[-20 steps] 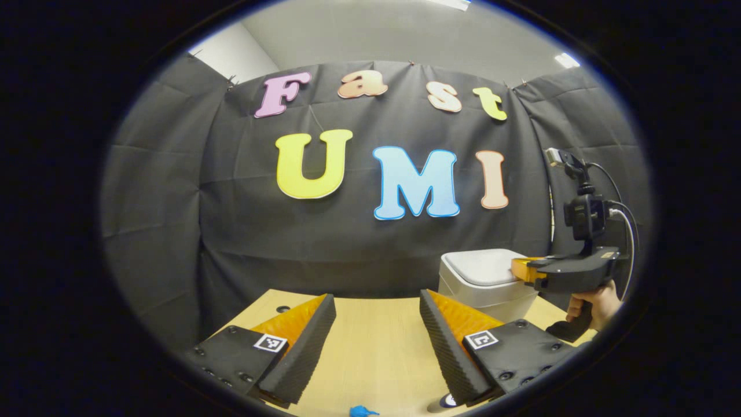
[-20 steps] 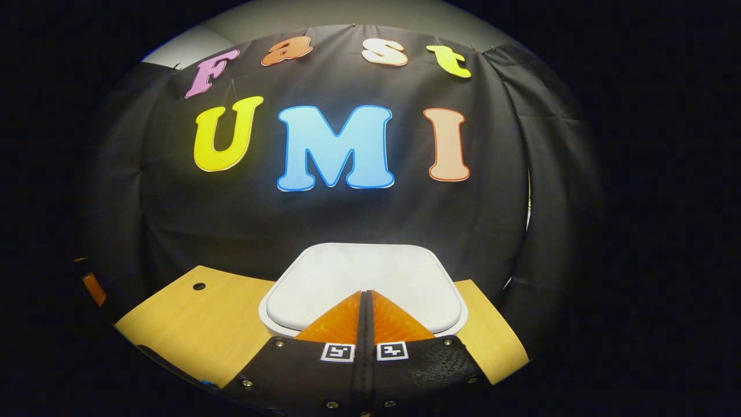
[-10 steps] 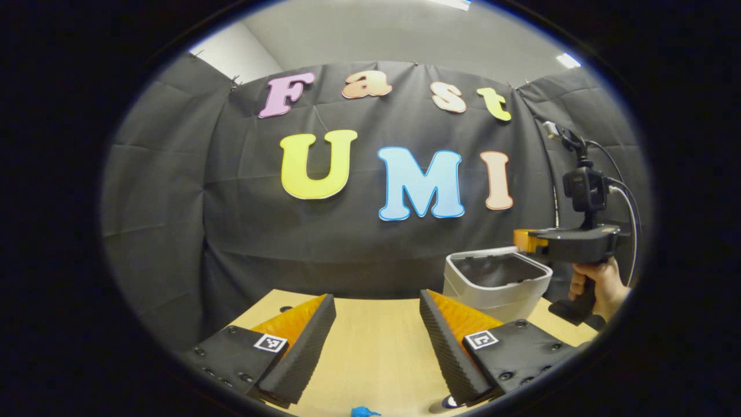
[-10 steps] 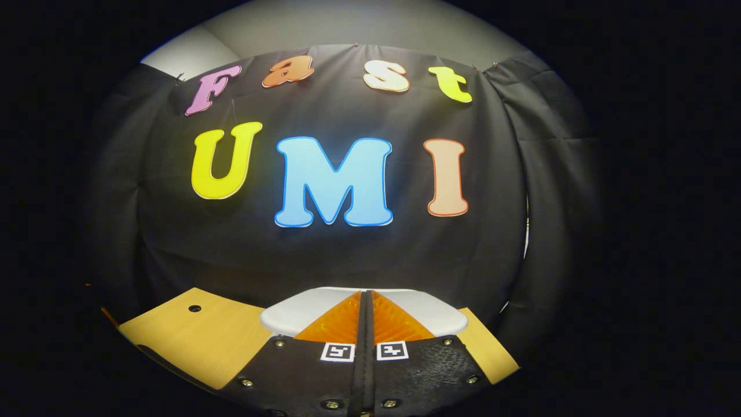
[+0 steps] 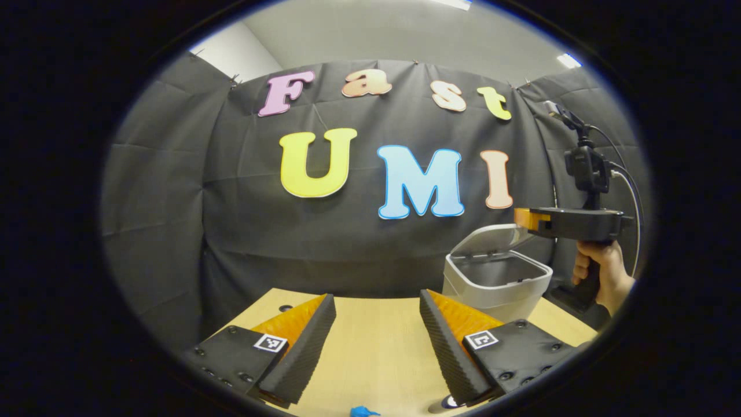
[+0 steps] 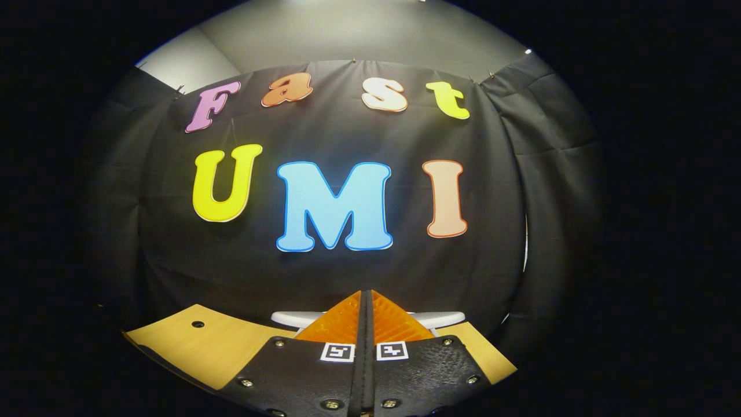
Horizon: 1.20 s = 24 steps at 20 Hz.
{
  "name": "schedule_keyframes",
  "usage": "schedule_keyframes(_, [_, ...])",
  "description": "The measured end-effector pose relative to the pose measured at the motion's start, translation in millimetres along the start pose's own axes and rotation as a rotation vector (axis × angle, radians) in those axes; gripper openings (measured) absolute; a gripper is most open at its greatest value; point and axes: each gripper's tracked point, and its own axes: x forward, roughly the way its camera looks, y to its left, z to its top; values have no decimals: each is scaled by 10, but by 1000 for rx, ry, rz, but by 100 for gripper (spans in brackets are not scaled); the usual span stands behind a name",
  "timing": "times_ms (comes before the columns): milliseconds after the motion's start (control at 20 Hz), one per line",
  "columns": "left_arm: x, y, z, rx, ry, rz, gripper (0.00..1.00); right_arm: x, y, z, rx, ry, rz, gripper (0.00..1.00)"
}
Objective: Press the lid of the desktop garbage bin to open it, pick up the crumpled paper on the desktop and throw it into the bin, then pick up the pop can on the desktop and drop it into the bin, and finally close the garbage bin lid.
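The white desktop bin (image 5: 496, 288) stands at the table's far right in the left gripper view, its lid (image 5: 485, 238) tilted up and the inside showing. Just above it a hand (image 5: 602, 272) holds my right gripper (image 5: 519, 218), shut on nothing and clear of the lid. My left gripper (image 5: 377, 296) hovers open over the table nearer the front, nothing between its fingers. In the right gripper view the right gripper (image 6: 366, 293) is shut, and a white strip of the bin's lid (image 6: 444, 317) peeks out behind its fingers.
The light wooden table (image 5: 376, 353) has a small hole (image 5: 284, 308) near its far left edge. A small blue object (image 5: 362, 412) lies at the bottom edge, and a round item (image 5: 447, 401) sits half hidden by the left gripper's finger. Black cloth walls close in behind.
The bin lid was flat and is now swung up. The right gripper, still shut, has risen from the lid to above the bin.
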Motion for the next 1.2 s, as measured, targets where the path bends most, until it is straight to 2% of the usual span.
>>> schedule_keyframes(200, [-17, -31, 3, -7, -1, -4, 96, -47, -25, 120, 2, -39, -5, 0])
schedule_keyframes(250, [-18, -33, -4, -7, -2, -4, 100, -64, -21, 121, -2, -39, -5, 0])
schedule_keyframes(650, [-81, 4, -43, -5, -8, 7, 100, -233, -67, 105, -37, -33, -16, 0])
schedule_keyframes(950, [-102, 52, -97, -4, -2, -6, 100, -390, 13, 31, 23, -4, 15, 0])
schedule_keyframes(1000, [-104, 59, -93, -3, -2, -10, 100, -403, 14, 38, 31, -1, 14, 2])
schedule_keyframes(1050, [-108, 70, -98, 1, -3, -13, 100, -446, -8, 28, 34, -5, 8, 10])
schedule_keyframes(1100, [-127, 84, -105, 7, -2, -15, 100, -451, -11, 33, 33, -7, 1, 14])
schedule_keyframes(1150, [-132, 106, -124, 14, -2, -15, 100, -483, -16, 11, 29, -7, -6, 29])
schedule_keyframes(1200, [-148, 127, -141, 20, 0, -15, 100, -518, -17, 2, 21, -5, -10, 35])
